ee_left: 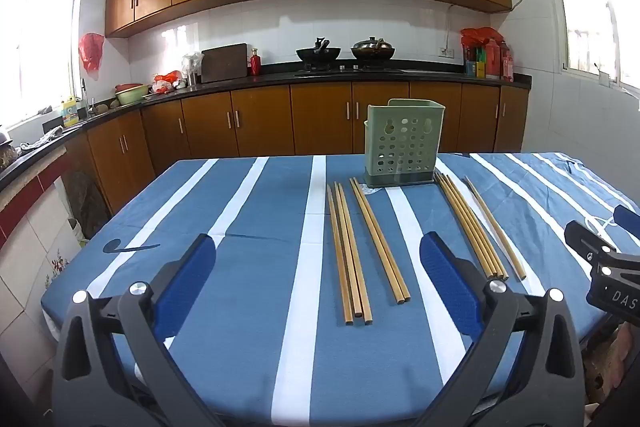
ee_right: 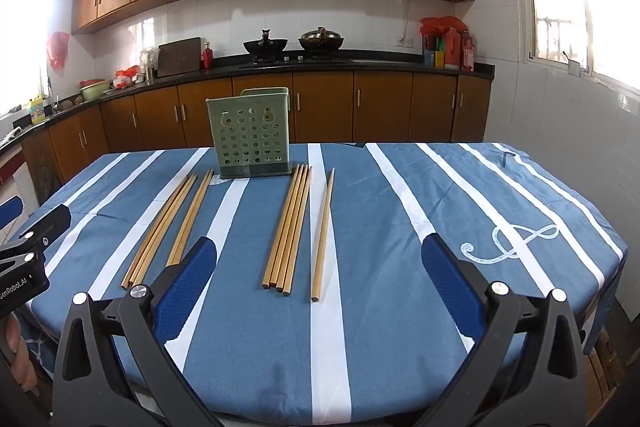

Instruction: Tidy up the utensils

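Several wooden chopsticks lie in groups on the blue striped tablecloth [ee_left: 248,223]: a group of three [ee_left: 349,251], a pair [ee_left: 378,239], a larger bundle [ee_left: 470,225] and a single one [ee_left: 494,227]. In the right wrist view the bundle [ee_right: 289,227] and single chopstick [ee_right: 323,231] lie ahead, the others [ee_right: 162,227] to the left. A green perforated utensil holder [ee_left: 403,143] [ee_right: 250,135] stands upright behind them. My left gripper [ee_left: 318,271] is open and empty, above the near table edge. My right gripper [ee_right: 318,271] is open and empty too.
The table's near edge lies just below both grippers. Behind the table runs a kitchen counter [ee_left: 280,79] with woks [ee_left: 318,53], a cutting board and bottles. The right gripper's body shows at the left wrist view's right edge [ee_left: 604,267].
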